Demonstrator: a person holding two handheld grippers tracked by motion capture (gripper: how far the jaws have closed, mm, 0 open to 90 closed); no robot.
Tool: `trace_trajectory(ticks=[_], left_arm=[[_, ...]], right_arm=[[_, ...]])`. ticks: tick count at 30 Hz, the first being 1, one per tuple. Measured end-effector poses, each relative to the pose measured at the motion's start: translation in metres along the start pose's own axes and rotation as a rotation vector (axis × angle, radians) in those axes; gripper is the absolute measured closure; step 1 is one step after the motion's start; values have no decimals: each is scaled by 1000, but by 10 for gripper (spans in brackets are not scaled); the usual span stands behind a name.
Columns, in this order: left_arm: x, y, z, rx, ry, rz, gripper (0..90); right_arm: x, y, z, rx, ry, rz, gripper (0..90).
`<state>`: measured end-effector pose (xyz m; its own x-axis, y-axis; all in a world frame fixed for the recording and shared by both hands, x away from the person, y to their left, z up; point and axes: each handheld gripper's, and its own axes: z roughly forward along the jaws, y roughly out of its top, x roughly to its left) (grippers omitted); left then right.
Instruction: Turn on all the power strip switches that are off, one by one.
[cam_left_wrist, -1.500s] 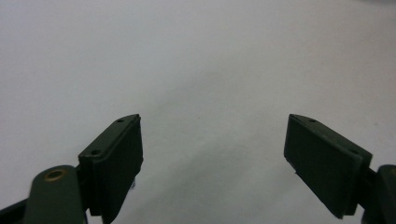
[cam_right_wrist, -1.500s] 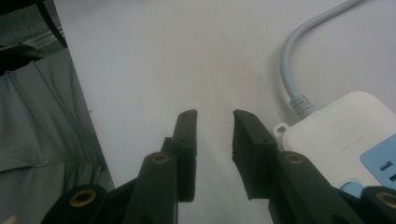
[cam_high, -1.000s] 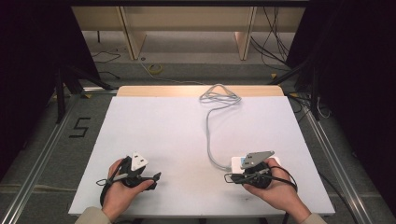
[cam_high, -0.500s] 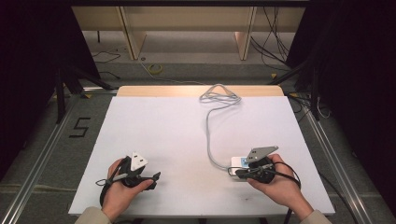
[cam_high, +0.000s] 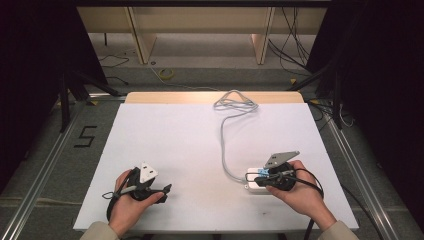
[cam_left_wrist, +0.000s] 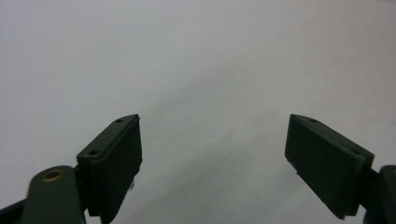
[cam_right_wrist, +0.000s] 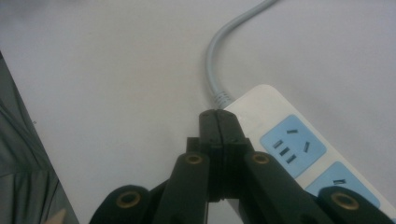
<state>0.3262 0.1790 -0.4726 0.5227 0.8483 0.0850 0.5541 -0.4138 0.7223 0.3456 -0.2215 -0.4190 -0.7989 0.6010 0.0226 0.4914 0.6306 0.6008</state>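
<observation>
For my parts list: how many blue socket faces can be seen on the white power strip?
2: on the power strip, one blue socket near the cable end, a second behind it, partly hidden by the right gripper; more may be hidden.

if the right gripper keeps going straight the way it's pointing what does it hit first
Probably the grey cable where it joins the white power strip. The right gripper, jaws shut with nothing between them, points at that corner; whether it already touches is unclear.

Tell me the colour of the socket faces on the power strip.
Light blue, set in the white power strip; the right gripper view shows them best.
</observation>
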Motion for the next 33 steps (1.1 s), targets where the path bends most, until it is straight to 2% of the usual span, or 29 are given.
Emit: trace_trajectory(ticks=[11,16,25,33], left_arm=[[0,0,0,0,3,1,188],[0,0,0,0,4,0,188],[0,0,-1,4,7,-1,188],[1,0,-1,3,7,0,188]], right_arm=[[-4,1,1,38,-14,12,900],[-6,1,1,49,-29,41,900],[-10,1,0,70,-40,45,900],[-13,2,-1,87,-51,69,900]])
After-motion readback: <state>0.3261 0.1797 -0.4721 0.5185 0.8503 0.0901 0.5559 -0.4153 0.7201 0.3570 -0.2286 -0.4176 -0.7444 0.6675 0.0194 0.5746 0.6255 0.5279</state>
